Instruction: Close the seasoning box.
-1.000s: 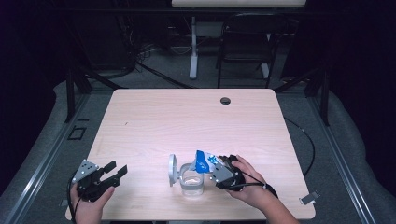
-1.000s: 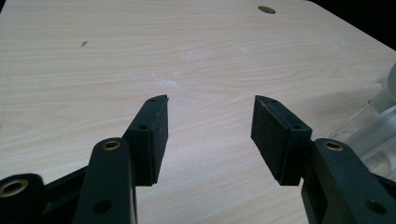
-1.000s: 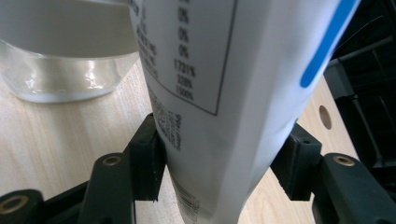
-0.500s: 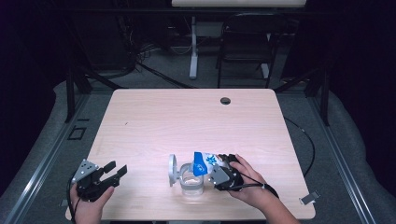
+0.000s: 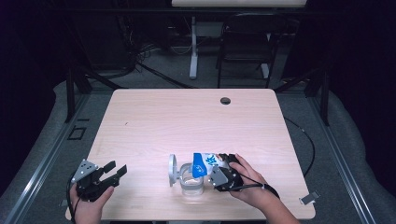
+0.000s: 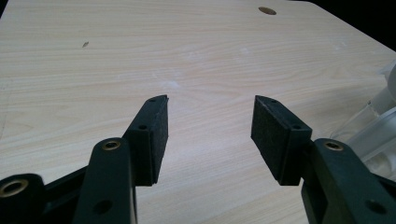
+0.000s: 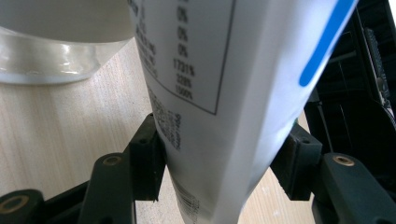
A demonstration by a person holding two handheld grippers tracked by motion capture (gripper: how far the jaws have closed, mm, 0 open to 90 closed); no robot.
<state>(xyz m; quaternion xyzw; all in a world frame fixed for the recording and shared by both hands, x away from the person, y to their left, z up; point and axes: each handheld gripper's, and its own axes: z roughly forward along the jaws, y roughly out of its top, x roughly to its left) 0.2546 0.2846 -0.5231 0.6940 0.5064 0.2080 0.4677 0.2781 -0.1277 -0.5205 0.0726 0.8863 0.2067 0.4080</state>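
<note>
High view: the carton (image 5: 204, 164) is tilted left over the clear jar (image 5: 191, 181) near the bench's (image 5: 187, 121) near edge, its long axis leaning down toward the jar mouth. Right tool (image 5: 223, 173) pinches the carton from the right, jaws pressed on both its sides in the right gripper view (image 7: 219, 93). Jar lies just left of that tool, lid (image 5: 173, 170) standing at its left. Left tool (image 5: 112, 173) sits well apart at near left, jaws spread, holding nothing.
</note>
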